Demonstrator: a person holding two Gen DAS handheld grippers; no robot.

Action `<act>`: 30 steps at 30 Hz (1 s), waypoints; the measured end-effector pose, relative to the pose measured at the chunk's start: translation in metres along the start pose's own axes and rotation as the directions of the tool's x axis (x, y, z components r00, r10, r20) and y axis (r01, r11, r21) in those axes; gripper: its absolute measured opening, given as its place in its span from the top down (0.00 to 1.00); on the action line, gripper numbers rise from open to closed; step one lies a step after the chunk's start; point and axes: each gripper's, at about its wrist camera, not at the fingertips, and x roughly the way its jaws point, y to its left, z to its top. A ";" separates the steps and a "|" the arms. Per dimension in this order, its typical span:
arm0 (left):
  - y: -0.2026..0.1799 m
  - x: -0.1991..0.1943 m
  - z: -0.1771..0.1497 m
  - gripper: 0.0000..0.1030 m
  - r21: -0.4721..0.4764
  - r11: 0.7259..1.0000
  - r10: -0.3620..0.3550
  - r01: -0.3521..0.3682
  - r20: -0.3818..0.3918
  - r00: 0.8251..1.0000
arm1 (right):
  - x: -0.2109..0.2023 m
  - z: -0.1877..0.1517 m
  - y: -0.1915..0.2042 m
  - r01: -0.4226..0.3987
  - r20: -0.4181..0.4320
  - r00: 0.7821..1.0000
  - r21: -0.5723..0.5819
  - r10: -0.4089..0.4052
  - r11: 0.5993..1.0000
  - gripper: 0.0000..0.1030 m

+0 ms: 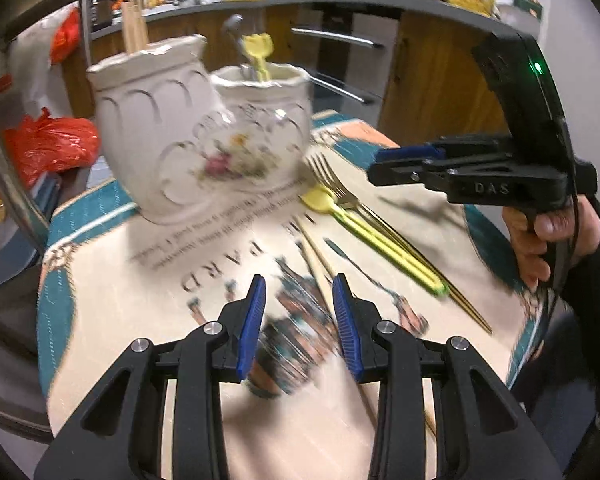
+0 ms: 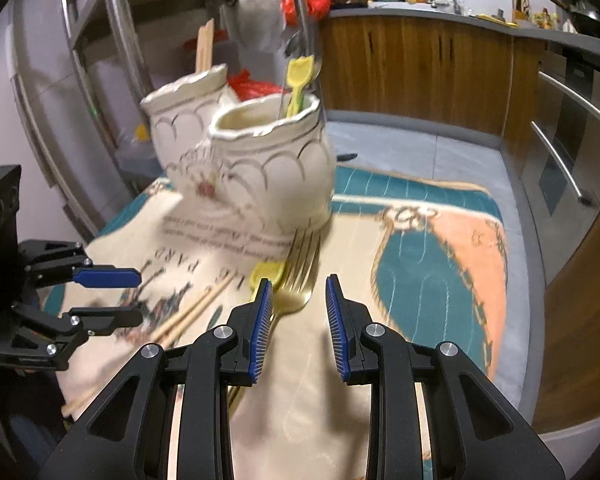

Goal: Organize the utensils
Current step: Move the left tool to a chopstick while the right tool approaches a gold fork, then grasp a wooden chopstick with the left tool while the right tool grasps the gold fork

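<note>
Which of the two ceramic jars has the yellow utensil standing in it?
The floral jar, the one nearer the forks; the plain jar behind it holds wooden chopsticks instead.

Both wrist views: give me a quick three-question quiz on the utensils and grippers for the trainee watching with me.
1. True or false: the left gripper is holding a chopstick.
2. Multiple choice: which utensil sticks up out of the floral jar? A) a gold fork B) a yellow spoon C) a whisk
3. Short answer: what lies on the tablecloth just ahead of the right gripper?

Key
1. False. Its jaws are open and empty, above the chopsticks.
2. B, the yellow spoon; a grey-handled utensil stands in there too.
3. Gold forks, with a second yellow spoon beside them.
</note>
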 end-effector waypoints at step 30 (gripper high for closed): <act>0.020 0.021 0.005 0.91 -0.003 0.999 0.053 -0.053 -0.110 0.993 | 0.013 -0.008 0.004 0.007 -0.157 0.987 -0.100 -0.023 0.995 0.87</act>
